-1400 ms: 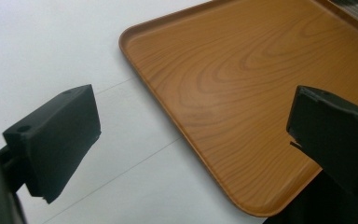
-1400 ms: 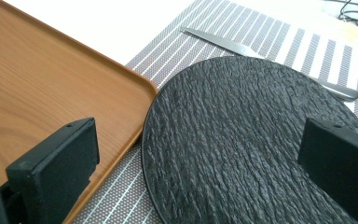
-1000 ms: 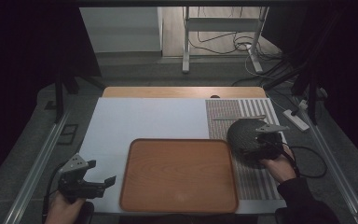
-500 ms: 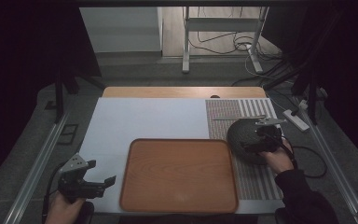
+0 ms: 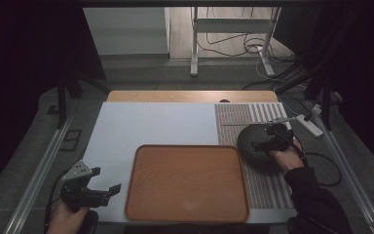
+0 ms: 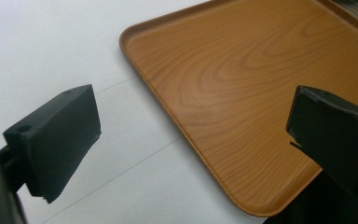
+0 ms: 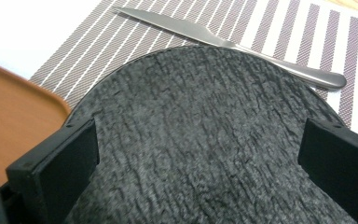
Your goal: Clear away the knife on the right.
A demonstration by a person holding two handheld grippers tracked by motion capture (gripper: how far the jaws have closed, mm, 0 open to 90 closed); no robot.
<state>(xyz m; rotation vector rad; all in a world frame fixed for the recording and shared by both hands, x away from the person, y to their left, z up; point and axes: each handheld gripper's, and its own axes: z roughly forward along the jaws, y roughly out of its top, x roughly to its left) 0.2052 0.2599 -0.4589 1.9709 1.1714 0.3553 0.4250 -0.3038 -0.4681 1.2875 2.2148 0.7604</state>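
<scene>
A wooden tray lies at the front middle of the white table top. To its right, a dark round textured plate rests on a striped placemat, with a metal knife just beyond it. My right gripper hovers open over the plate; in the right gripper view its jaws stand wide apart above the plate, the knife lying past the far rim. My left gripper is open near the tray's front left corner, and its jaws frame the tray without touching it.
The white table surface stretches behind and left of the tray. A wooden strip runs along the far edge. A white power strip and cables lie off the right side, and metal rails flank the table.
My right hand has shifted slightly farther back over the plate. The left gripper, tray and knife have stayed where they were.
</scene>
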